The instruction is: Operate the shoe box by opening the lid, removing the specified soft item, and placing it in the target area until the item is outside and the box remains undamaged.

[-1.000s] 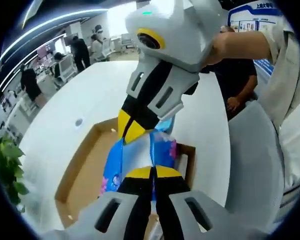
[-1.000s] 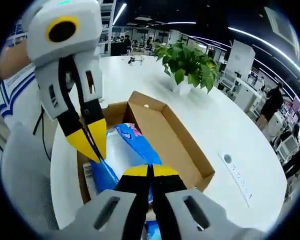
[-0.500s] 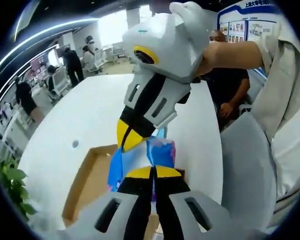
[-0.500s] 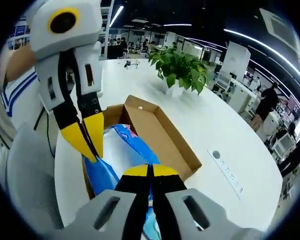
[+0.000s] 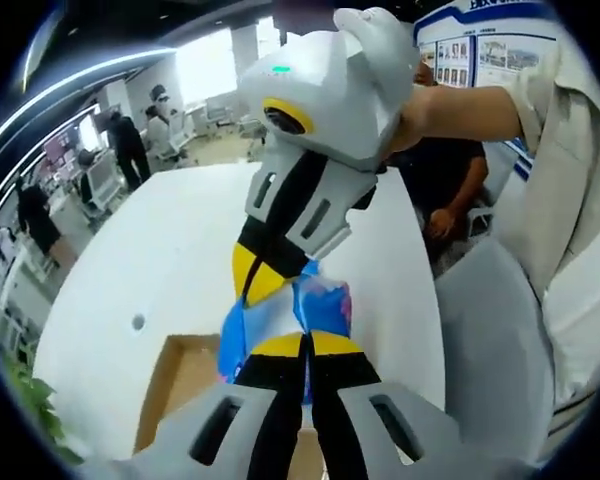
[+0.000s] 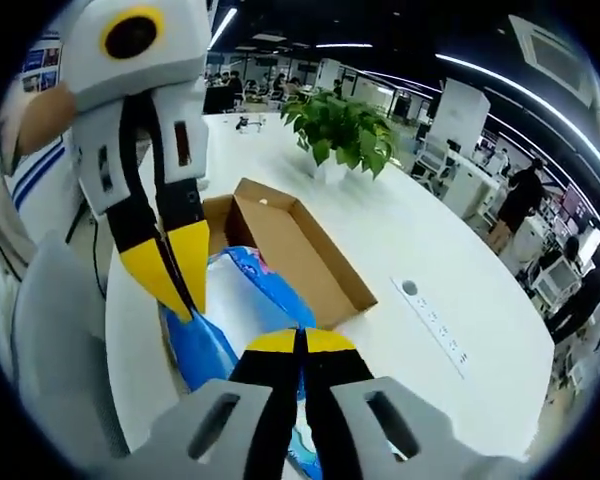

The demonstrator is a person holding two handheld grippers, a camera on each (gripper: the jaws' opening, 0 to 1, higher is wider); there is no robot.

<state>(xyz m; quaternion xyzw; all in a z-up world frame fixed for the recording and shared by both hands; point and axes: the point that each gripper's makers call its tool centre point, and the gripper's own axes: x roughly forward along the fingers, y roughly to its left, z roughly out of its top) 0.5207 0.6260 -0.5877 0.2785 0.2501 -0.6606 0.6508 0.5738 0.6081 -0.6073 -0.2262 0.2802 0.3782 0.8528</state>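
Above the box point(image 6: 298, 250), both grippers hold a blue soft pack point(image 6: 248, 305) clear of the cardboard. Left gripper point(image 5: 307, 345): yellow tips pressed together on the pack's near edge. Right gripper point(image 6: 300, 340): tips likewise closed on the pack's other end. Each gripper shows in the other's view, tips pinching the blue wrap. Box lies open on the white table point(image 6: 420, 250), lid flap spread beside it, below the pack. Potted plant point(image 6: 340, 125) stands on the table beyond the box. Socket strip point(image 6: 430, 320) is set in the tabletop beside the box. People stand well beyond the table.
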